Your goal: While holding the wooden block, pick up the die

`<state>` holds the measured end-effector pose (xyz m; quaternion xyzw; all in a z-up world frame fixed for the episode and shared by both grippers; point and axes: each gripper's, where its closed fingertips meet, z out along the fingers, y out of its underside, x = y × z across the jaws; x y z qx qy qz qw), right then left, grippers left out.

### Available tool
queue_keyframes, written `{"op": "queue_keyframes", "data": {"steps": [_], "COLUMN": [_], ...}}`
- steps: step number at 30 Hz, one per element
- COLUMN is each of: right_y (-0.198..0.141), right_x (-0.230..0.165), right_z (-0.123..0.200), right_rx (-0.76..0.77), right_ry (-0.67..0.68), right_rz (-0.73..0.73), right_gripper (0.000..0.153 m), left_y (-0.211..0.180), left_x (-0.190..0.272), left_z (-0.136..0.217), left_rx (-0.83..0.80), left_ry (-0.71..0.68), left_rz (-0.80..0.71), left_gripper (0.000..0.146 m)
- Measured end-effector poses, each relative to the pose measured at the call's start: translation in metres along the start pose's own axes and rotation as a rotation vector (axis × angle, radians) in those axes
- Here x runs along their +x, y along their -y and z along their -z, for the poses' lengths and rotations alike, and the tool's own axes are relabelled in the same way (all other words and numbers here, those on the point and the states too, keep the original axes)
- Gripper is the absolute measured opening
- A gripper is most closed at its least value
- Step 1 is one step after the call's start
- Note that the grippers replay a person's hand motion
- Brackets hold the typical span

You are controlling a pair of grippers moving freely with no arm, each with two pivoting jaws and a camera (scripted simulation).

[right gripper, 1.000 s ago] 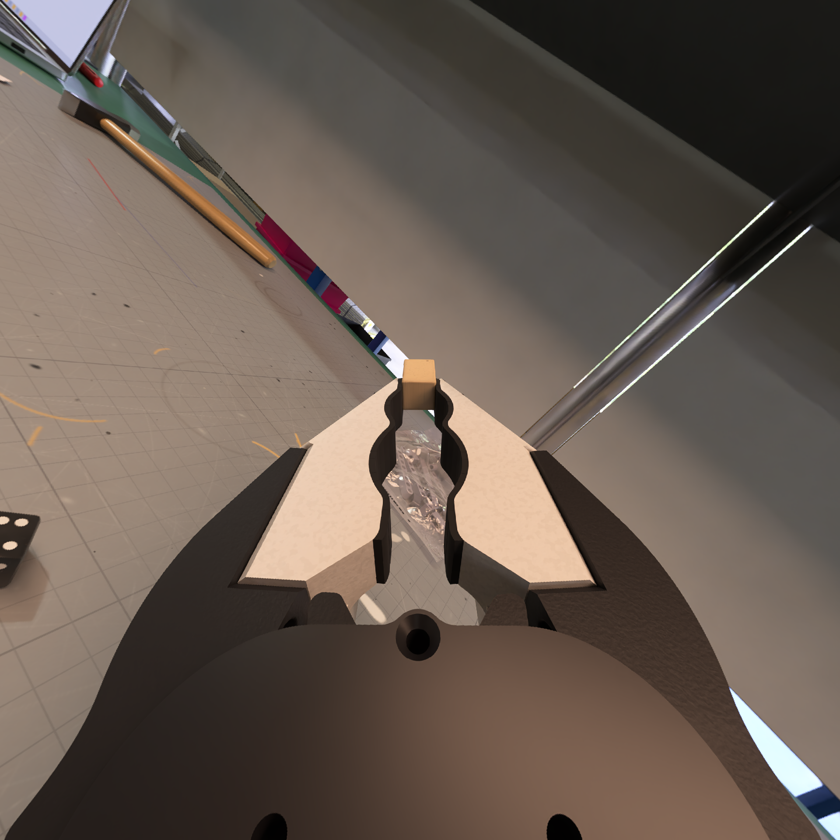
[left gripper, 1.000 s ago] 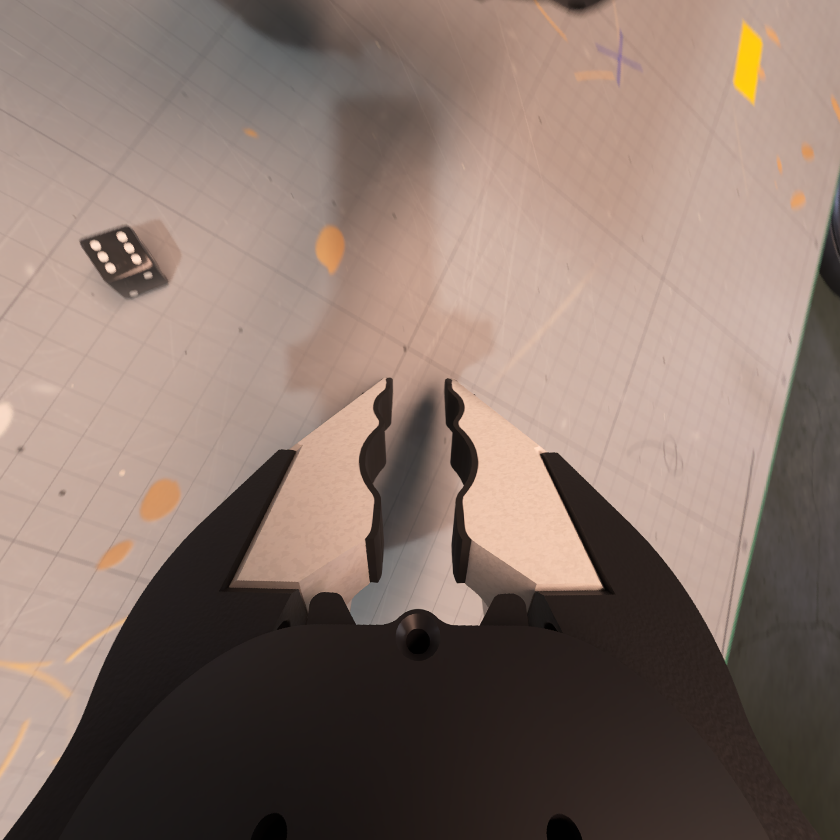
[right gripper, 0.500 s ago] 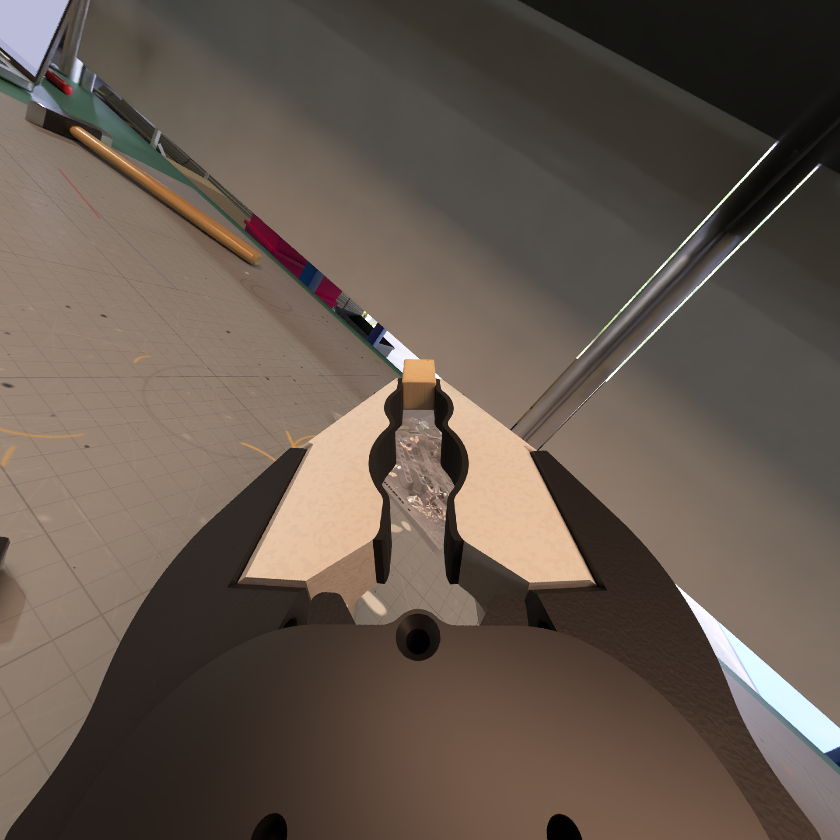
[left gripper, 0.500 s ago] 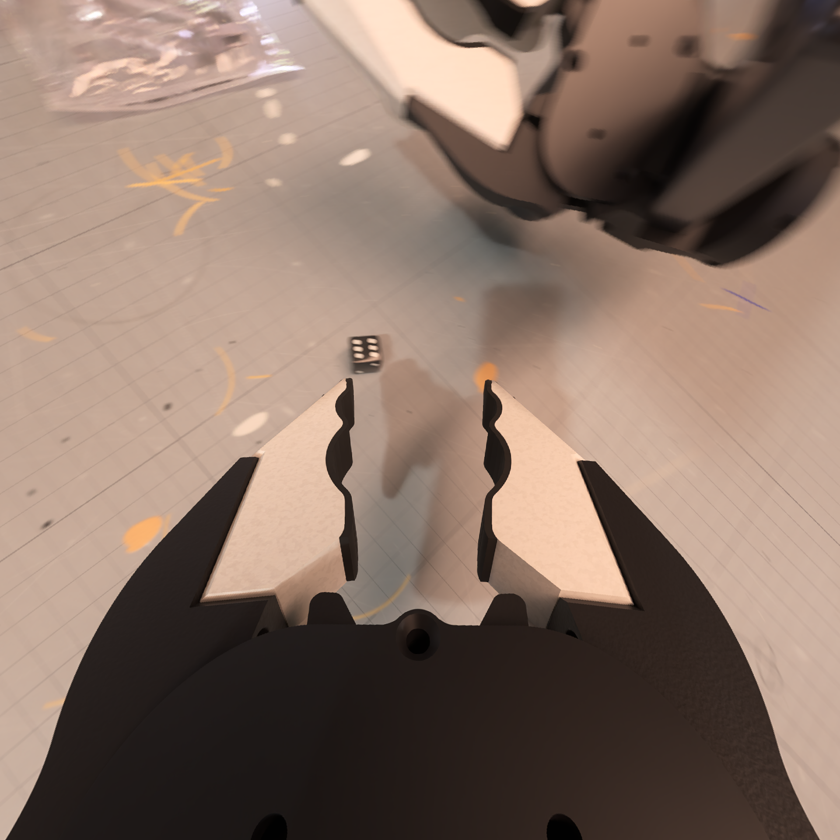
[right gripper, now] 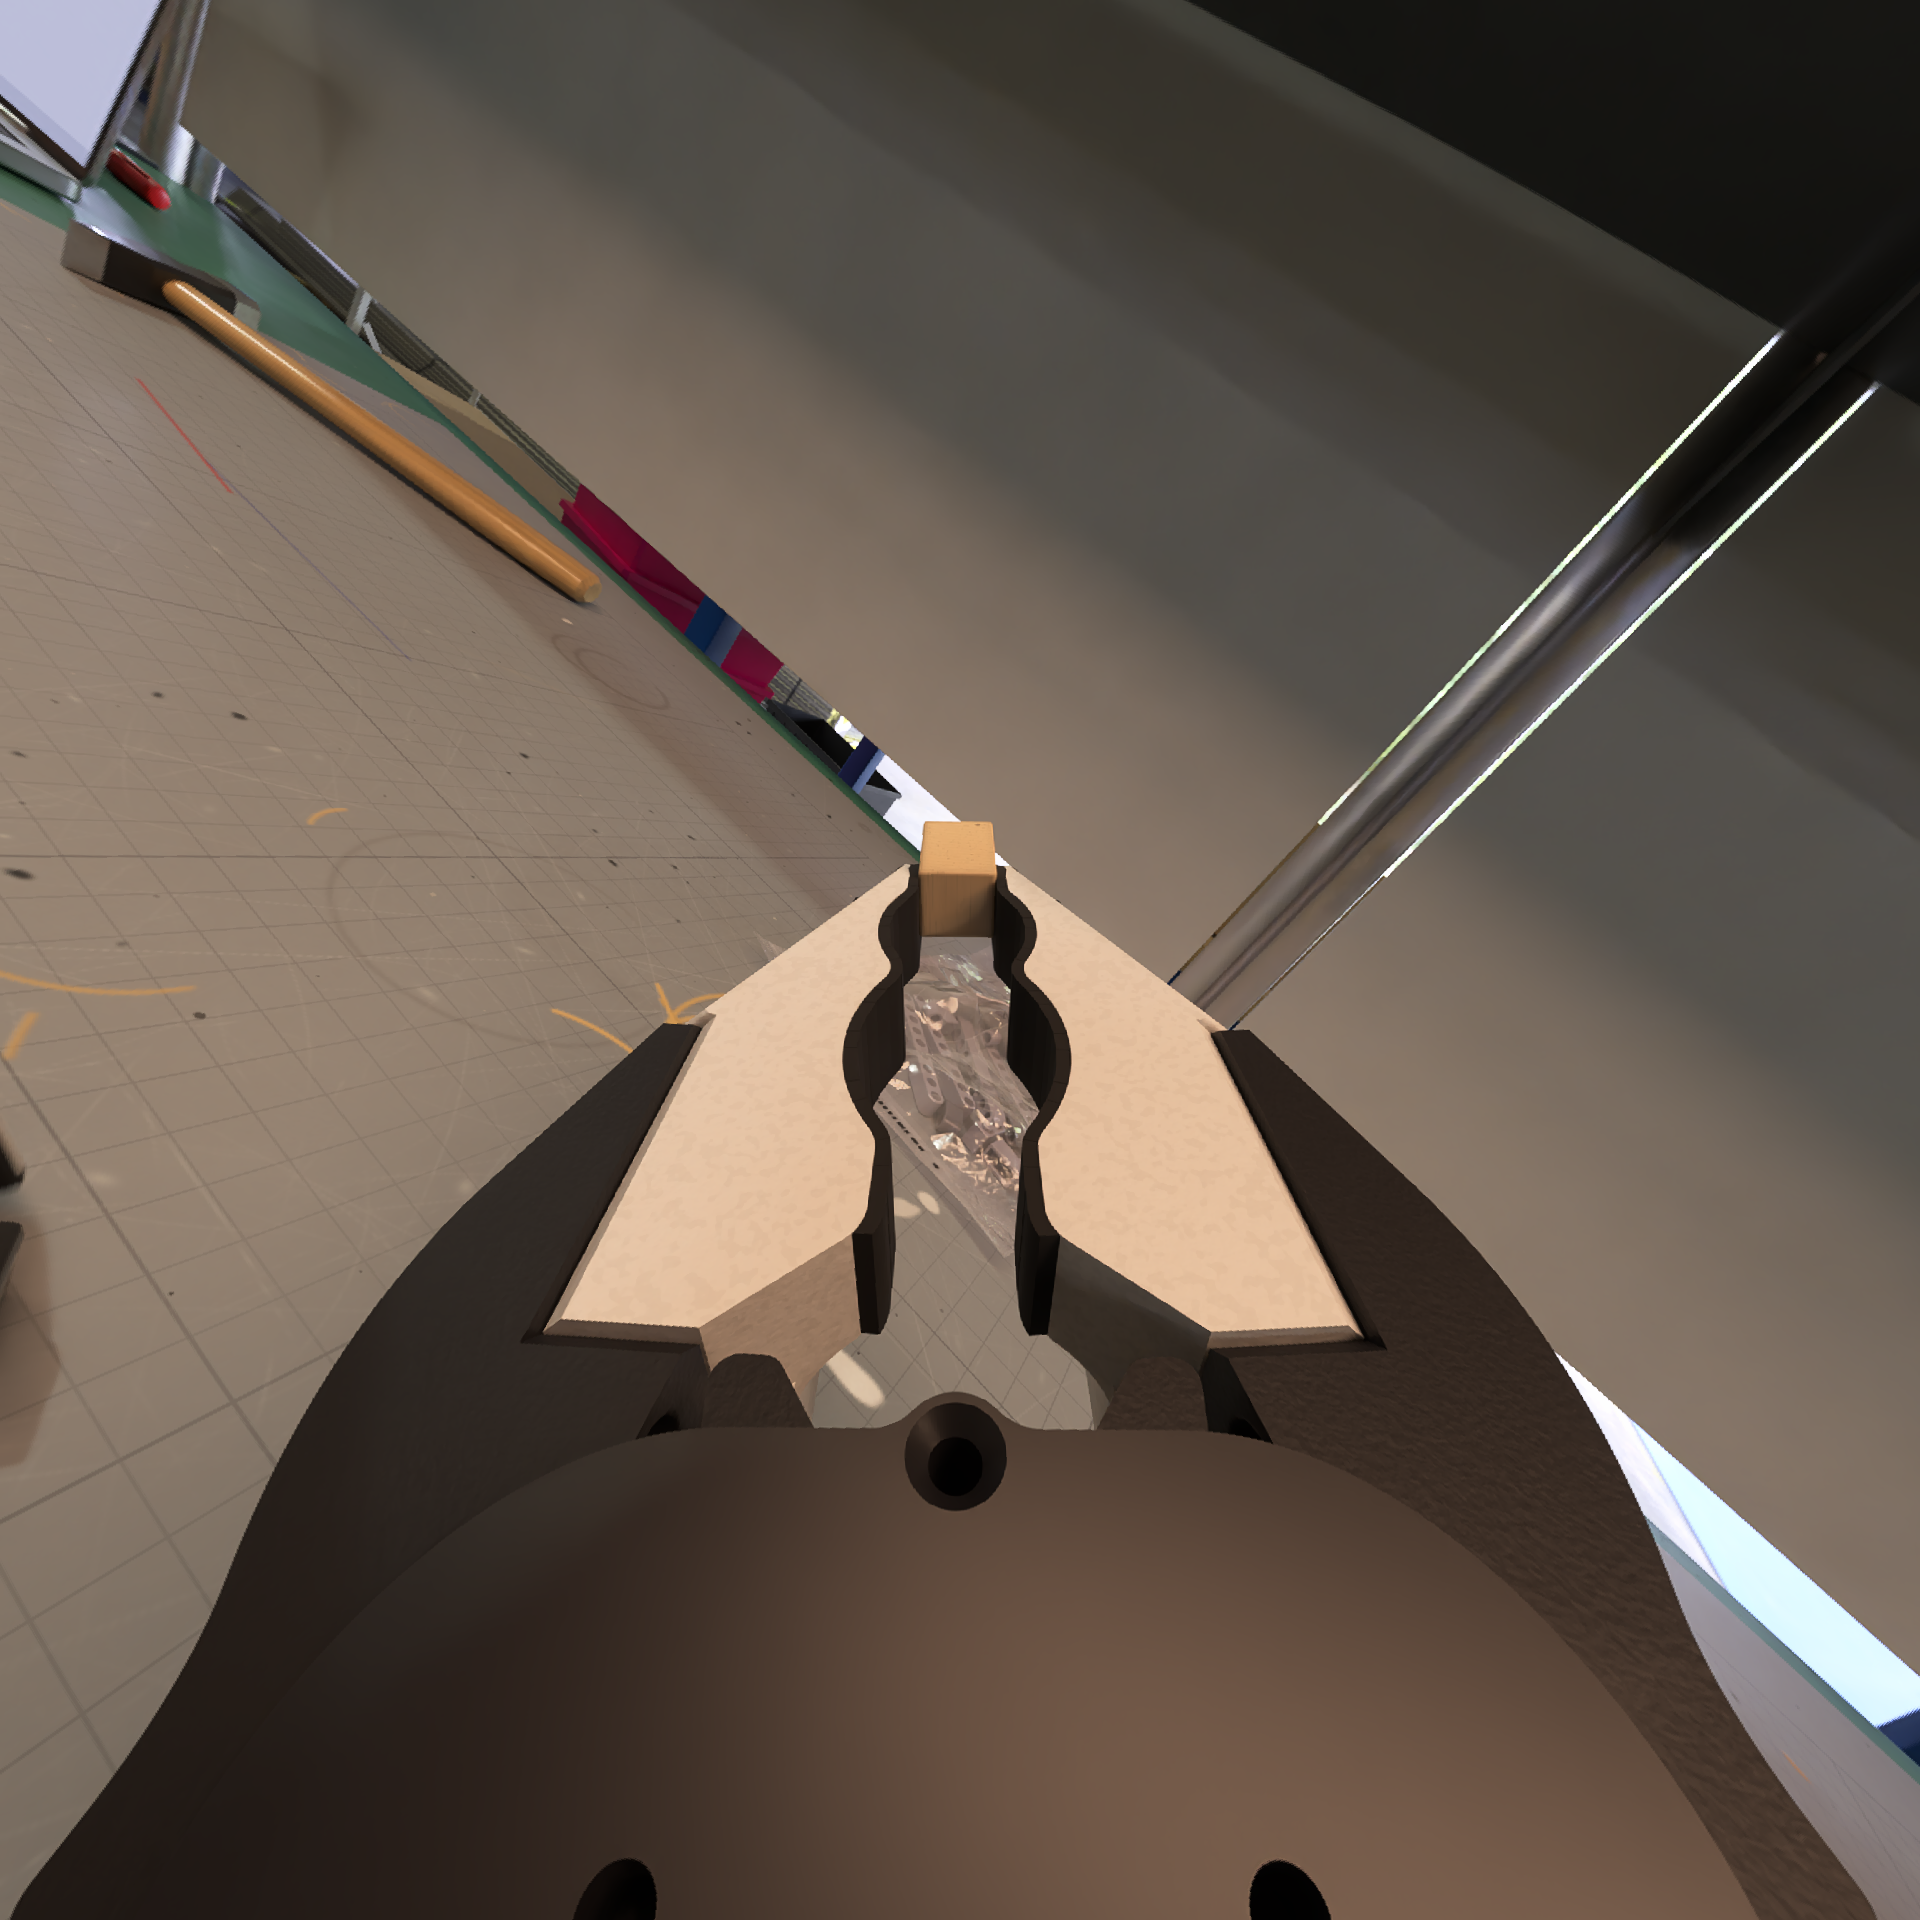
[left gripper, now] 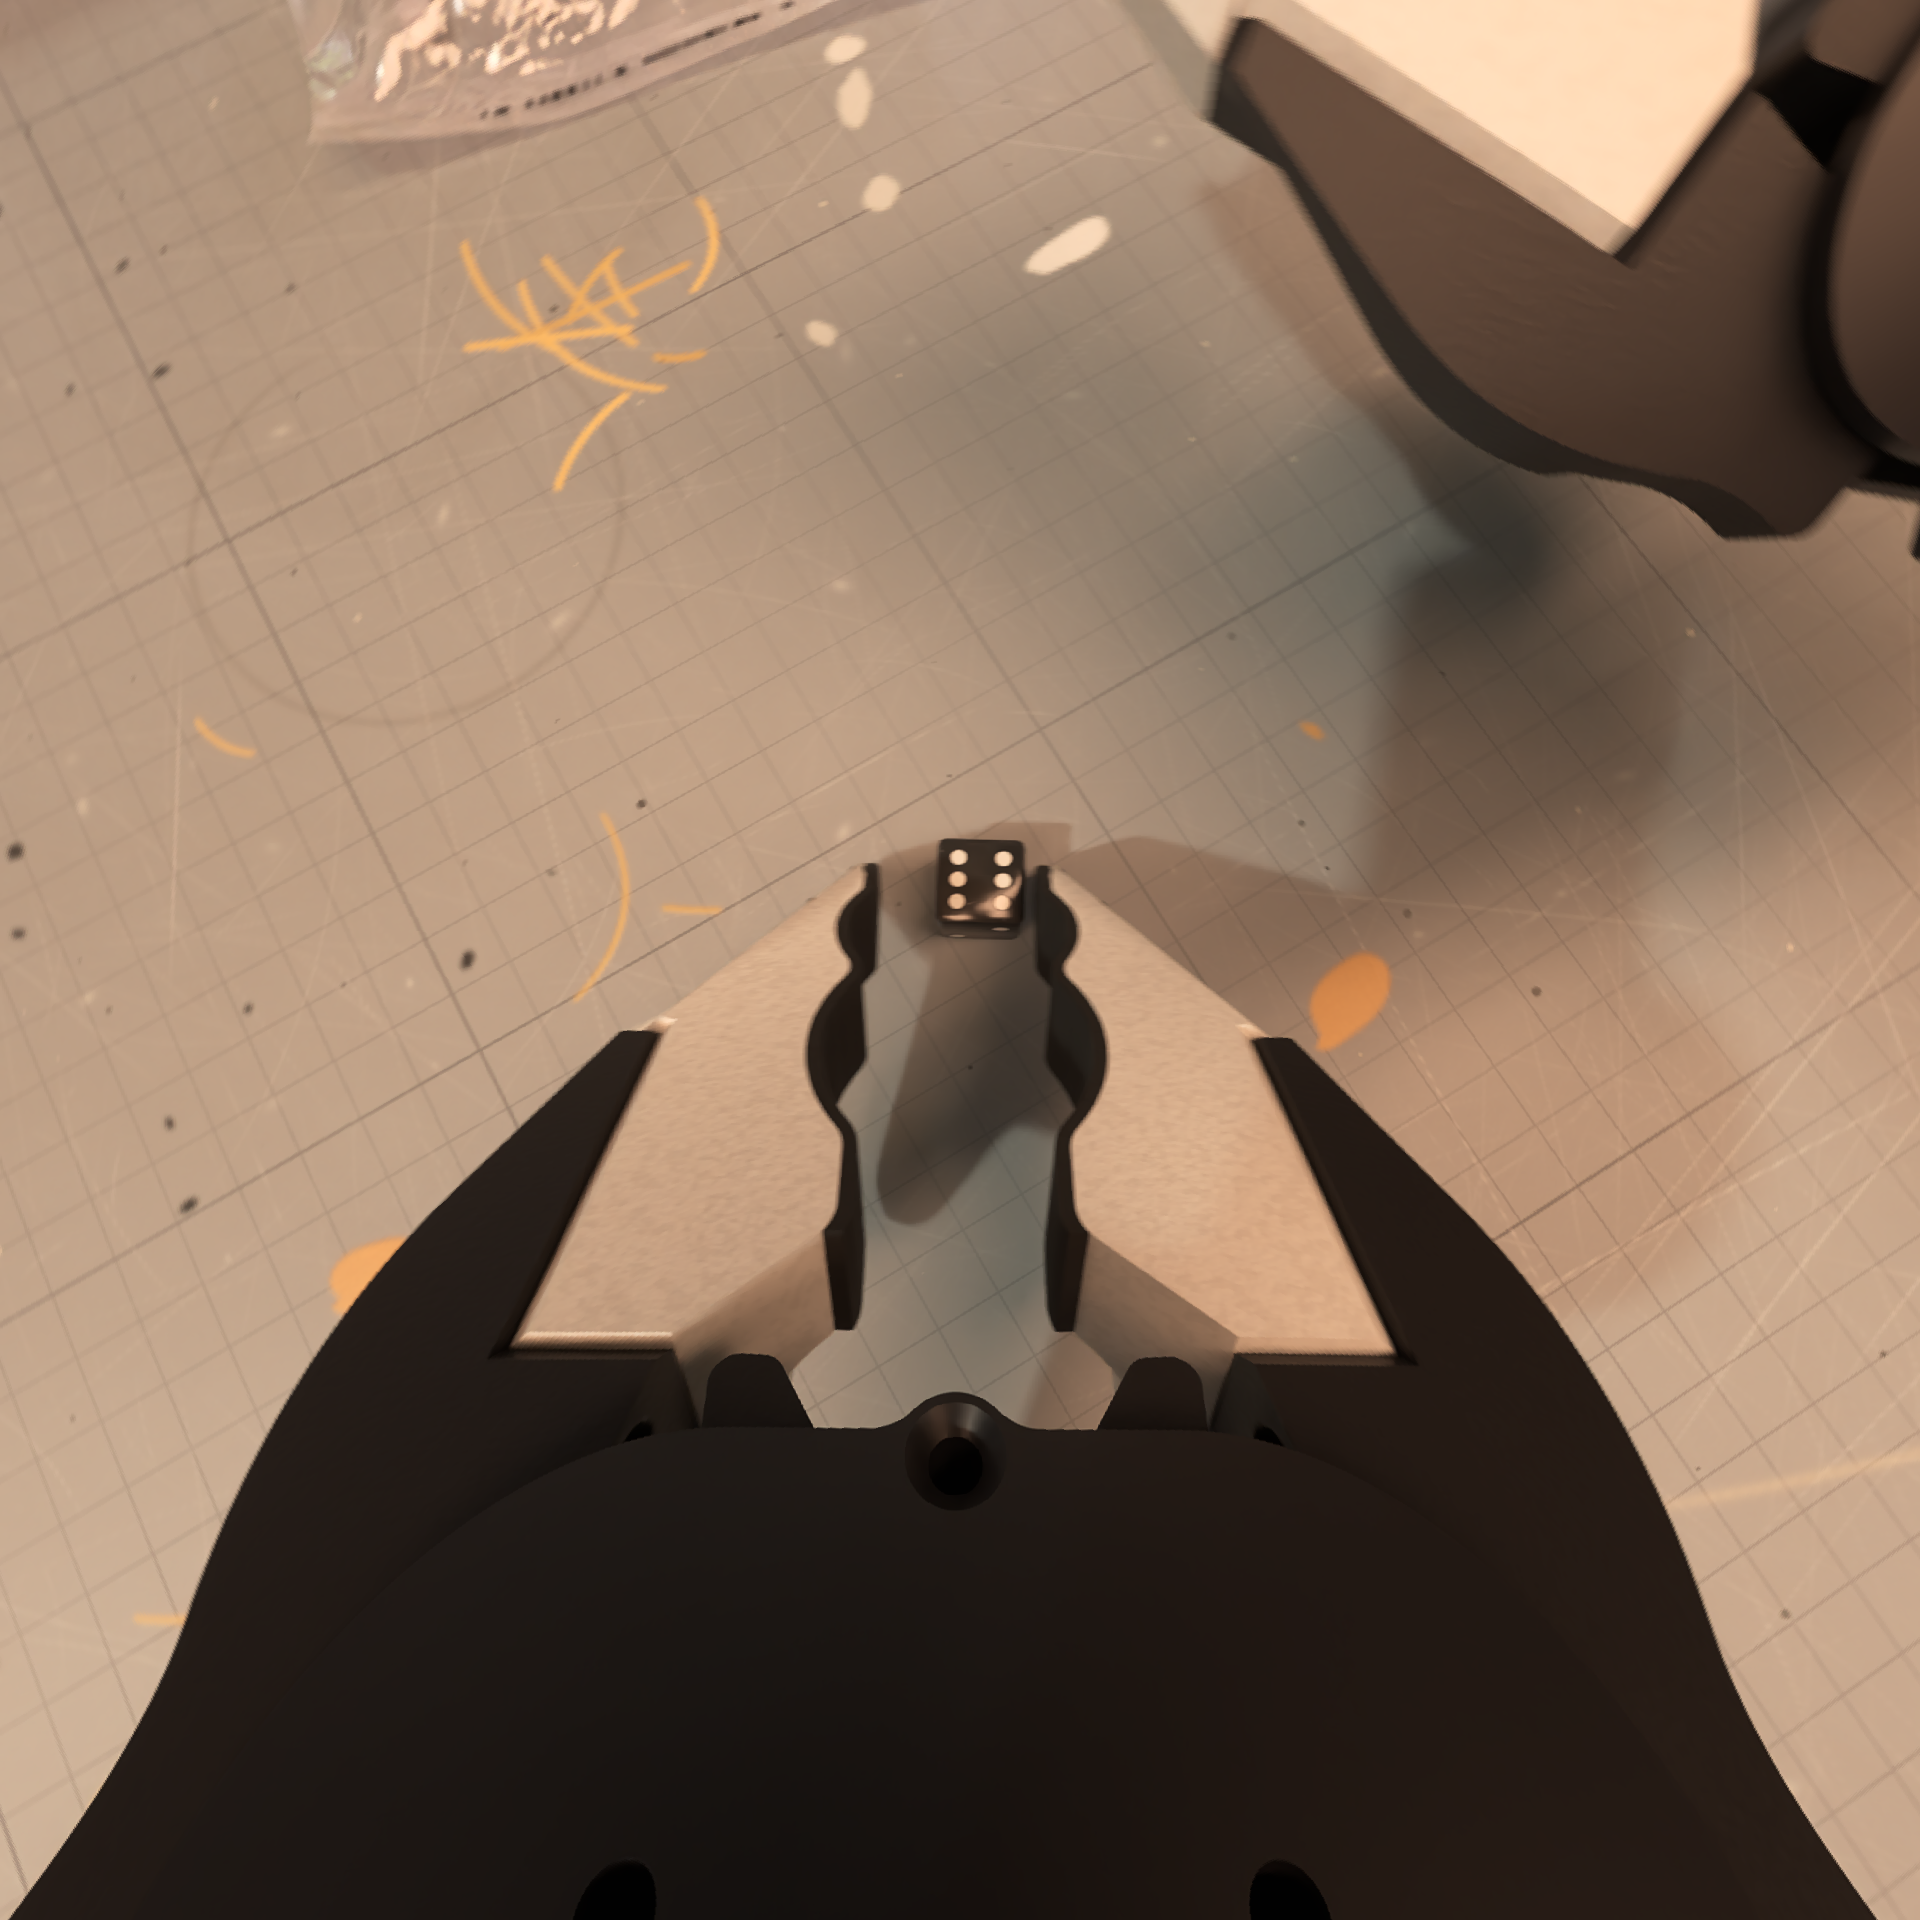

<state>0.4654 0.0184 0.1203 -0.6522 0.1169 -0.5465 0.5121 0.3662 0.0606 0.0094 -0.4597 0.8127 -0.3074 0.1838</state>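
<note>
A small black die (left gripper: 980, 889) with white pips lies on the gridded cutting mat (left gripper: 416, 644). It sits between the fingertips of my left gripper (left gripper: 957, 883), close to the right finger, and the jaws stand open around it. My right gripper (right gripper: 957, 883) is shut on a small tan wooden block (right gripper: 957, 879) and holds it at the fingertips, raised above the mat. The right gripper's dark body also shows in the left wrist view (left gripper: 1621, 291) at the upper right.
A clear plastic bag (left gripper: 540, 62) of small parts lies at the far end of the mat. A wooden dowel (right gripper: 374, 436) lies along the mat's far edge in the right wrist view. A shiny metal pole (right gripper: 1558, 665) rises at the right.
My left gripper has moved forward to the die, which now lies between its fingertips, and the jaws have narrowed a little. The right gripper has shifted slightly, still holding the block.
</note>
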Motion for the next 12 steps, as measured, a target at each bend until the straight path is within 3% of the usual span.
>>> {"op": "queue_keyframes", "data": {"steps": [2,6,12], "right_y": [-0.002,-0.004,-0.008], "right_x": [0.0,-0.004,-0.022], "right_z": [-0.001,-0.002,-0.003], "right_rx": [-0.011,-0.021,-0.036], "right_ry": [-0.002,0.004,0.047], "right_rz": [0.004,0.047,0.237], "right_gripper": [0.012,0.012,0.012], "left_y": [0.0,-0.001,0.044], "left_x": [0.005,0.017,0.032], "left_z": [-0.001,0.005,0.078], "left_rx": [0.009,-0.005,0.12], "left_ry": [-0.008,-0.103,-0.163], "left_rz": [-0.058,-0.148,-0.272], "left_gripper": [0.016,0.016,0.016]}}
